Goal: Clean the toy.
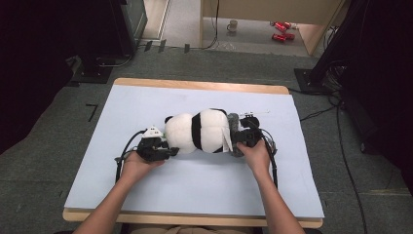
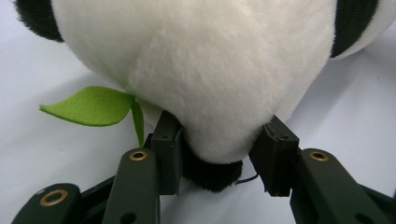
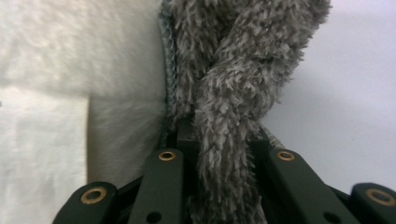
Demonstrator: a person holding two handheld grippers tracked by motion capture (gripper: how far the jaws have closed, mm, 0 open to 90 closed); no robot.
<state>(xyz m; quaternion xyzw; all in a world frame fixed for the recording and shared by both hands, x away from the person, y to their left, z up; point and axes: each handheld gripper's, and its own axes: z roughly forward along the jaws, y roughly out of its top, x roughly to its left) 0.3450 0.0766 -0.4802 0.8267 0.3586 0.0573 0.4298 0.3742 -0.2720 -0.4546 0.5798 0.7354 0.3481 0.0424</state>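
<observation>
A black-and-white plush panda (image 1: pixel 202 130) lies on its side in the middle of the pale blue mat (image 1: pixel 146 102). My left gripper (image 1: pixel 168 150) is at its left end, and in the left gripper view (image 2: pixel 219 154) the jaws press into the white fur (image 2: pixel 210 70) on both sides of a black patch. A green felt leaf (image 2: pixel 88 106) sticks out beside the left jaw. My right gripper (image 1: pixel 239 139) is at the panda's right end, shut on a grey shaggy piece (image 3: pixel 238 70) attached to the toy. White fur (image 3: pixel 79 46) and a white tag (image 3: pixel 42 154) lie to its left.
The mat covers a wooden table (image 1: pixel 195 86). Bare mat lies in front of and behind the toy. On the floor beyond stand a mug (image 1: pixel 233 25) and red cans (image 1: pixel 281 30). Cables (image 1: pixel 341 136) run along the table's right side.
</observation>
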